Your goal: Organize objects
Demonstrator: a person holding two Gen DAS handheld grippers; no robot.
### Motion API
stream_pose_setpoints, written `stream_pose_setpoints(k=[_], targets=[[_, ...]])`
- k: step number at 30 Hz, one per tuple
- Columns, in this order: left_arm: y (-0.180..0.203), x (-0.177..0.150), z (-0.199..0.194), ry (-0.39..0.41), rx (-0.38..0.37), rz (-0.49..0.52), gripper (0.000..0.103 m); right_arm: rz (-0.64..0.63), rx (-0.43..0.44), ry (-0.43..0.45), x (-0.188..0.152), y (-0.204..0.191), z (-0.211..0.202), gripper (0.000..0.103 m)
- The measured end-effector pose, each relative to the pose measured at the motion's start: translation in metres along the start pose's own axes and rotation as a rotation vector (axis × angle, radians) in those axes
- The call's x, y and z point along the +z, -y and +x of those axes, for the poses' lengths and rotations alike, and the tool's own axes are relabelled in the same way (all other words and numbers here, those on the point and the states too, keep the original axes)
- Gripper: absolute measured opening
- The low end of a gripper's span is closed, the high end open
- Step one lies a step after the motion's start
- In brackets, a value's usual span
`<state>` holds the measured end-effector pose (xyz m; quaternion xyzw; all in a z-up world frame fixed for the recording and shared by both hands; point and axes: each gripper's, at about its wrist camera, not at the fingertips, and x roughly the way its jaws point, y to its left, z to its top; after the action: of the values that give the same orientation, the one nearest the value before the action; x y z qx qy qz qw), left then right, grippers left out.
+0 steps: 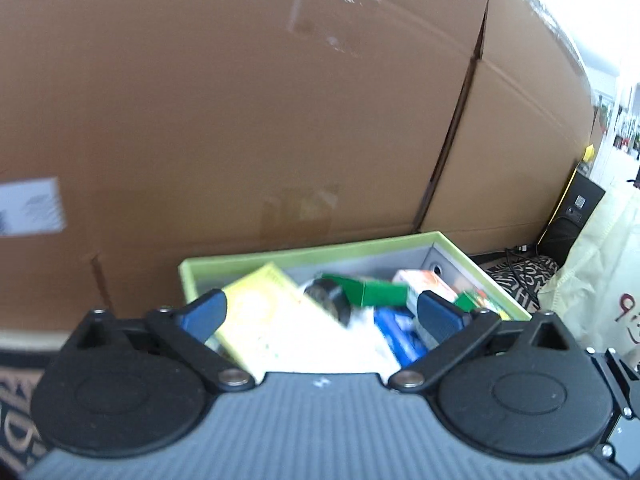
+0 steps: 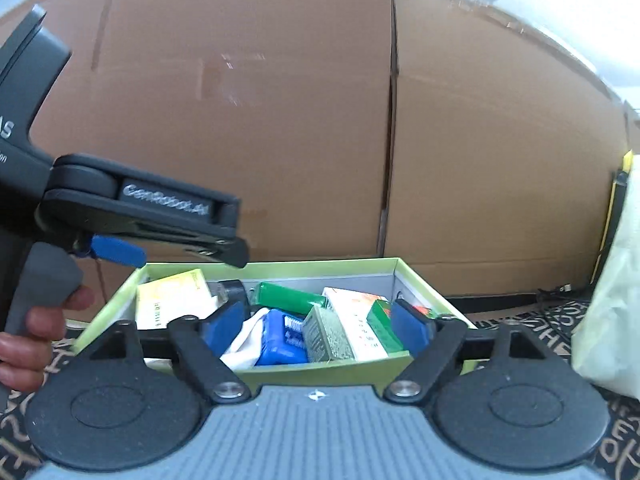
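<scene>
Both claws hang over a green-rimmed box (image 2: 328, 372) packed with small goods, set on a patterned mat (image 2: 532, 316) before a cardboard wall (image 2: 248, 100). I hold my left claw (image 1: 320, 310) spread wide and empty above the box's near end; my right claw (image 2: 320, 322) is equally wide apart, gripping nothing. Inside lie a yellow carton (image 2: 172, 300), a green carton (image 2: 290, 294), a blue plastic item (image 2: 286, 338), a white-and-orange carton (image 2: 354, 316) and what may be white cloth (image 2: 246, 340), though blur leaves that uncertain. I judge the cartons light, stiff and easily crushed; each is best pinched across its narrow faces, near the middle. A pale bag (image 2: 608, 304) stands alongside.
</scene>
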<state>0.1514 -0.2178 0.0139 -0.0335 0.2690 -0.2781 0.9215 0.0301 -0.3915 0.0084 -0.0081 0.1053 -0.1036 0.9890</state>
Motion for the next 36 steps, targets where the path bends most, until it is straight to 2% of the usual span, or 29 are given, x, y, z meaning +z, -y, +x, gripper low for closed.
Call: stream_pose_setpoints(k=[3, 7, 13, 19, 24, 36], targets=[[-0.002, -0.019, -0.025, -0.005, 0.031, -0.024, 0.103, 0.031, 0.027, -0.004, -0.009, -0.001, -0.026, 0.093], [-0.004, -0.041, -0.057, -0.015, 0.069, -0.045, 0.103, 0.066, 0.052, -0.061, -0.018, -0.003, -0.051, 0.095], [-0.009, -0.067, -0.095, -0.089, 0.180, -0.058, 0.103, 0.065, 0.063, -0.158, -0.025, -0.002, -0.074, 0.095], [-0.003, -0.080, -0.105, -0.120, 0.240, -0.020, 0.103, 0.037, -0.020, -0.171, -0.026, 0.006, -0.083, 0.095], [0.004, -0.084, -0.110, -0.122, 0.270, 0.026, 0.103, 0.058, -0.036, -0.173, -0.027, 0.015, -0.087, 0.095], [0.006, -0.087, -0.109, -0.148, 0.285, 0.045, 0.103, 0.032, -0.020, -0.203, -0.031, 0.011, -0.083, 0.095]])
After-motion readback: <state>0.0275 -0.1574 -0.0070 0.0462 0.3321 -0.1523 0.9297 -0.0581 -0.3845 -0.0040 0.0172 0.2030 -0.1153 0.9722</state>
